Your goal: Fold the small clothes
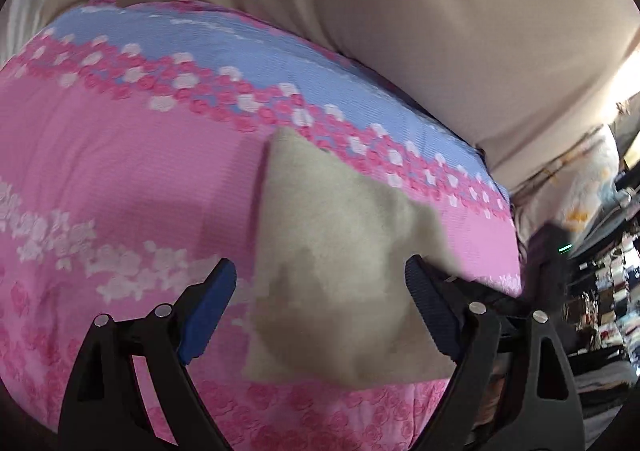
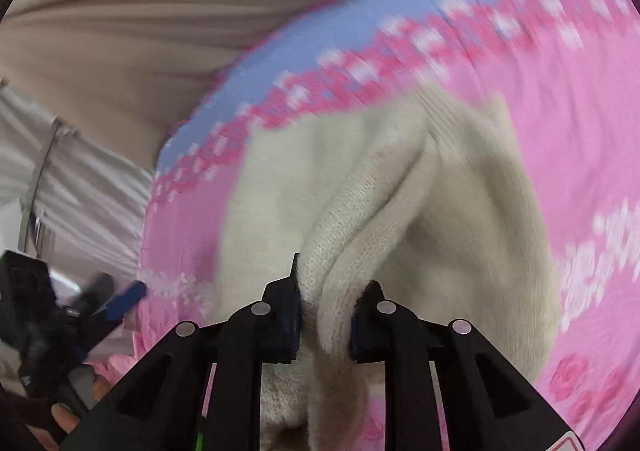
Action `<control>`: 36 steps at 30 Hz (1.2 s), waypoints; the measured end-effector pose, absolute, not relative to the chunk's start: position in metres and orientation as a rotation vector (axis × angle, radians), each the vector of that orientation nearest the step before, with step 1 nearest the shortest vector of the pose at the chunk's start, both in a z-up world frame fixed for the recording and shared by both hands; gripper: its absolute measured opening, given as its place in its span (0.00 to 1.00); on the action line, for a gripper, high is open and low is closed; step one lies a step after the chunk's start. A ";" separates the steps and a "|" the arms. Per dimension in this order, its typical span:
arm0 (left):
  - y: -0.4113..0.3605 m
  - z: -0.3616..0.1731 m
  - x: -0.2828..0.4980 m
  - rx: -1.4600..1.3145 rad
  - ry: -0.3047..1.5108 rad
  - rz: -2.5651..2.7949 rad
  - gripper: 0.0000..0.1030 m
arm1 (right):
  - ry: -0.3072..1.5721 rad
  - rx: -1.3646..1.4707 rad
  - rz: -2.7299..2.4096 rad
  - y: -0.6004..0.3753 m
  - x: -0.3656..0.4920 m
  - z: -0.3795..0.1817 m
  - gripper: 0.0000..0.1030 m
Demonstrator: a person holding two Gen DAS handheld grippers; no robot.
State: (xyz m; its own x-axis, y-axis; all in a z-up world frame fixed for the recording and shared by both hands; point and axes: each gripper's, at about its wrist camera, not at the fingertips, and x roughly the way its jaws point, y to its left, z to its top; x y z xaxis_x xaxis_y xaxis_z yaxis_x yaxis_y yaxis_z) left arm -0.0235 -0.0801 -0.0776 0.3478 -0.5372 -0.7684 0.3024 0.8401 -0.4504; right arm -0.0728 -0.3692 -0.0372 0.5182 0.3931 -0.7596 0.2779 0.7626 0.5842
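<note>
Cream knit garment [image 2: 400, 191], fuzzy, bunched in pinching right tool [image 2: 326, 325]; left tool [image 1: 320, 307] gapes wide, empty

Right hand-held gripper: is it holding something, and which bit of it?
Yes. The right hand-held gripper pinches a raised fold of the cream knitted garment; which part of it cannot be told.

**Cream knit on a pink and blue floral cover**

The small garment [image 2: 400, 211] is cream-white, a plain ribbed knit, looking duller beige in the left wrist view [image 1: 340, 243]. The cover [image 1: 120, 171] under it is bright pink with bands of white blossoms and darker pink roses; a light blue band crosses its upper part, edged with pink and white dots. Beige fabric [image 1: 400, 11] fills the top of the frame. The tongs [image 1: 320, 303] are black with blue pads.
</note>
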 end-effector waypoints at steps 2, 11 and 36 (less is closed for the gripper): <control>-0.068 -0.076 -0.024 -0.258 1.082 -0.534 0.82 | 0.964 0.701 0.099 -0.374 -0.073 0.000 0.14; -0.066 -0.071 -0.038 -0.207 1.061 -0.535 0.82 | 1.179 0.755 -0.153 -0.426 -0.114 -0.102 0.24; -0.122 -0.169 -0.068 0.119 1.268 -0.788 0.20 | 1.053 0.863 0.027 -0.388 -0.145 -0.048 0.14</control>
